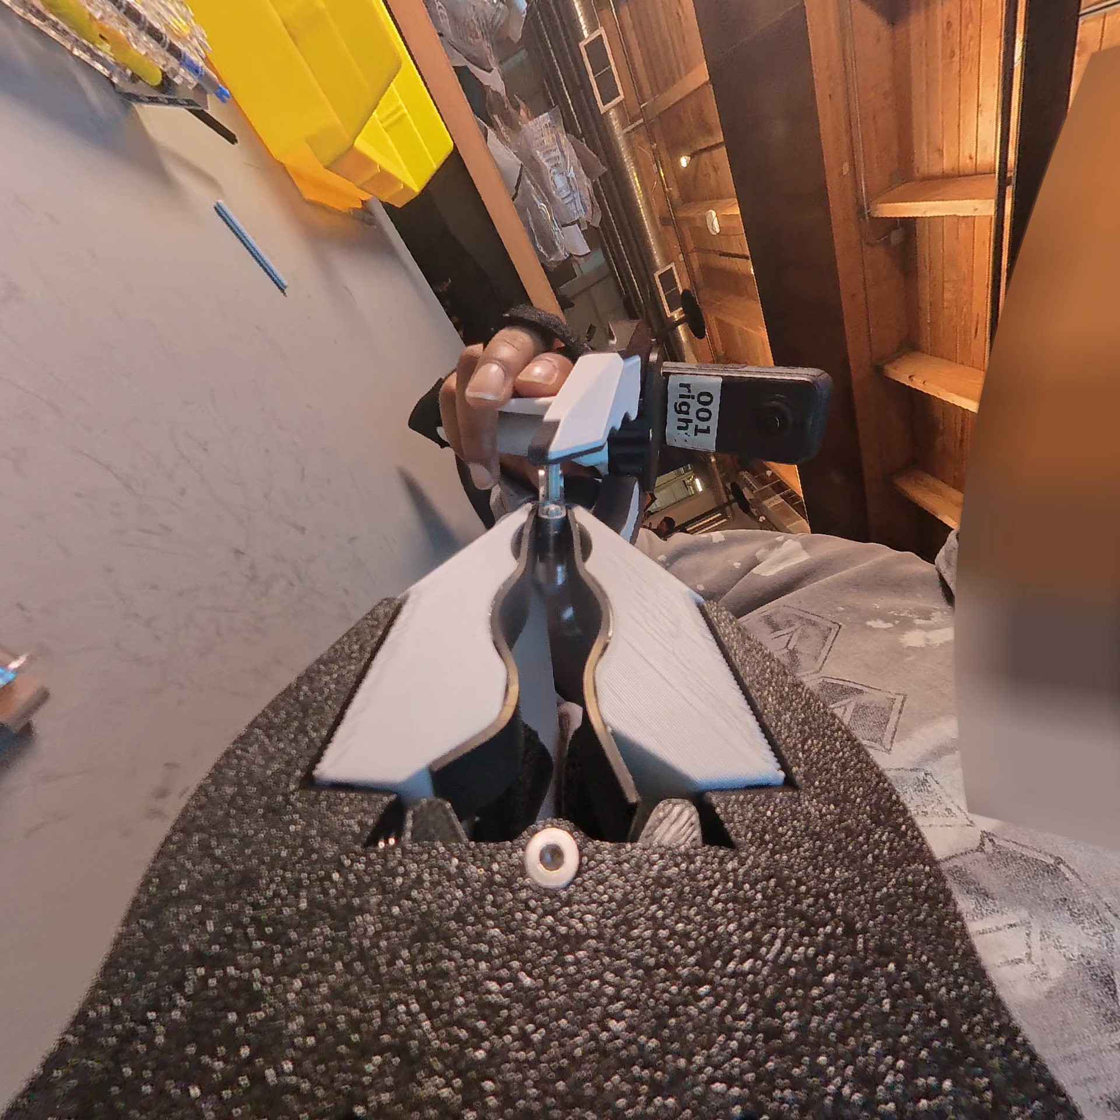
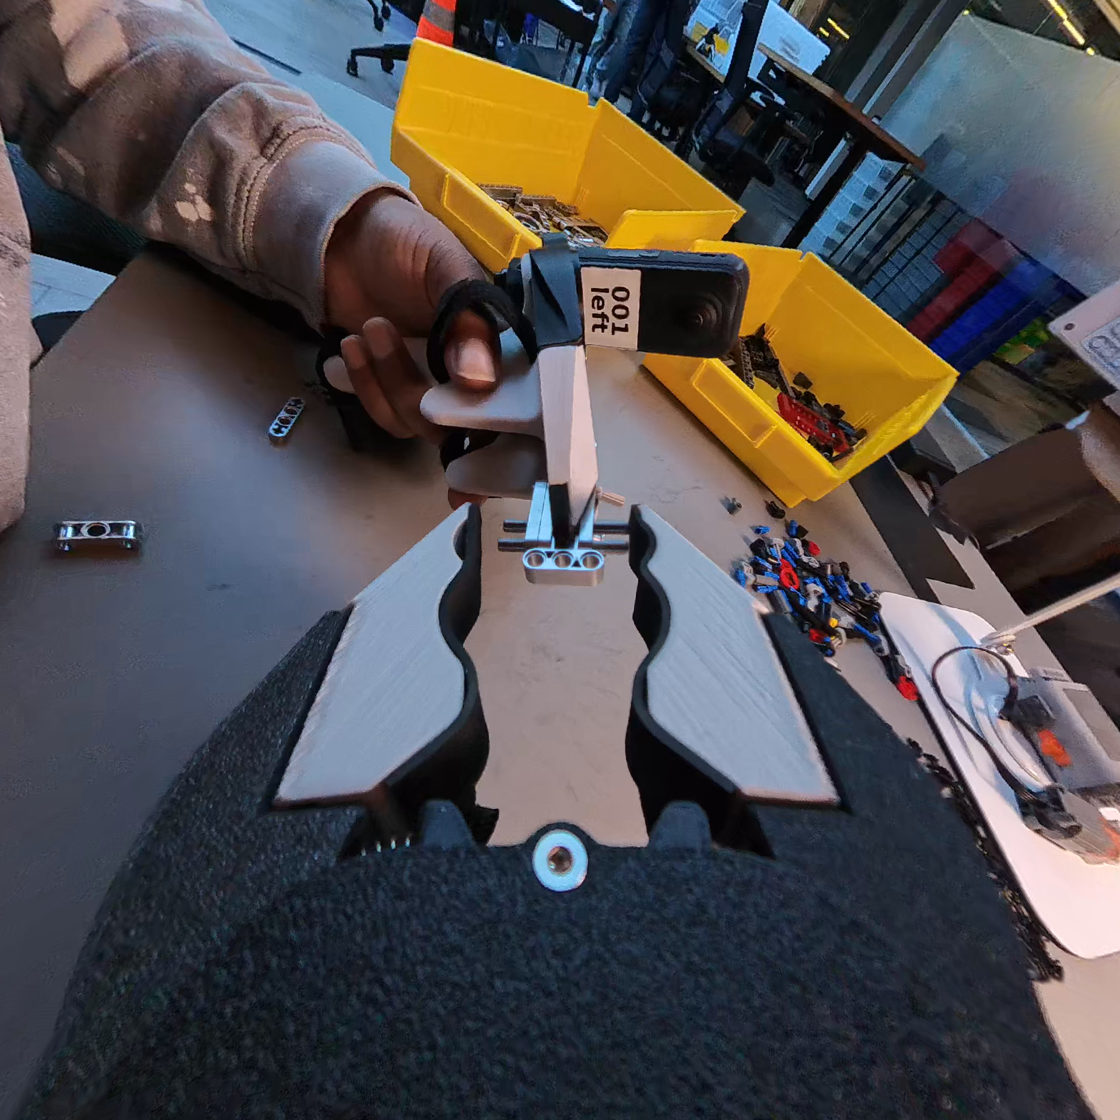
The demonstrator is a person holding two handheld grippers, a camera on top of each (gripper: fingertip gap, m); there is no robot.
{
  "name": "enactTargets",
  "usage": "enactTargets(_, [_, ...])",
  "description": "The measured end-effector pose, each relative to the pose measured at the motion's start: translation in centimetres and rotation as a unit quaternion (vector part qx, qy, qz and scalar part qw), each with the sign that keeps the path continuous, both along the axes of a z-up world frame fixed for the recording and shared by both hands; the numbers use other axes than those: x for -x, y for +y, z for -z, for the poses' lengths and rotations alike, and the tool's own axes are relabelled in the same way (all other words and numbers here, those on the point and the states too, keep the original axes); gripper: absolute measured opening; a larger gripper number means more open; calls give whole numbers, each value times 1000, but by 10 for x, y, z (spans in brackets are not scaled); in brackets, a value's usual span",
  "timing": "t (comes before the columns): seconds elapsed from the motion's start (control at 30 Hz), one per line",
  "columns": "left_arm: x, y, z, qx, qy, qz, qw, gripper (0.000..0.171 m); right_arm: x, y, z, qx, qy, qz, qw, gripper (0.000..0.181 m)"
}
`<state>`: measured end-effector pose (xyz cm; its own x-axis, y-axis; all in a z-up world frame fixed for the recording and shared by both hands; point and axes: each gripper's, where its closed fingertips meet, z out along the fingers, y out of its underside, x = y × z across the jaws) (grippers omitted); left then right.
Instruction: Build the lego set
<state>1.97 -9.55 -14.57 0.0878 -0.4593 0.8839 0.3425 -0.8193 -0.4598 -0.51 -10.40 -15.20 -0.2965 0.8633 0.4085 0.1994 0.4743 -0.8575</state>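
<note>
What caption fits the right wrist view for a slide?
Open right gripper faces left gripper, shut on a grey beam assembly above the table.

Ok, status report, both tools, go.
Left tool shut on grey beam assembly, held above the table. Right tool open, fingers either side of it. Loose pins to the right, clear.

Left gripper closed at the tips on a small grey-and-black pin-like part, pale ribbed fingers meeting around it. Just beyond, touching or nearly touching that part, the white-fingered right gripper, held by a hand in a black strap, black camera alongside. Farther off on the grey tabletop: a thin blue rod, yellow plastic bins. Grey patterned sleeve at right.
</note>
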Motion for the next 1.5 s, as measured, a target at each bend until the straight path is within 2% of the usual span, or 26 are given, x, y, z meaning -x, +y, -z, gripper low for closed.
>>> enactTargets(0.1, [-2, -2, 1, 5, -3, 6, 1000, 5, 1, 1, 3, -11, -2, 4, 1000, 42])
enactTargets(0.6, [-3, -6, -7, 32, -50, 21, 998, 5, 0, -5, -5, 32, 11, -10, 999, 40])
enactTargets(0.9, [-4, -8, -8, 46, -67, 30, 996, 6, 1, -9, -5, 18, 6, -16, 1000, 41])
enactTargets(1.13, [-2, -4, -6, 53, -71, 16, 996, 5, 3, -6, -2, 7, 2, 1, 1000, 41])
enactTargets(1.27, [1, 0, -7, 56, -83, -3, 995, 6, 8, 0, -2, -39, 22, 30, 999, 42])
enactTargets(1.5, [0, 1, -9, 55, -93, -18, 994, 6, 9, 0, -5, -24, 36, 33, 999, 43])
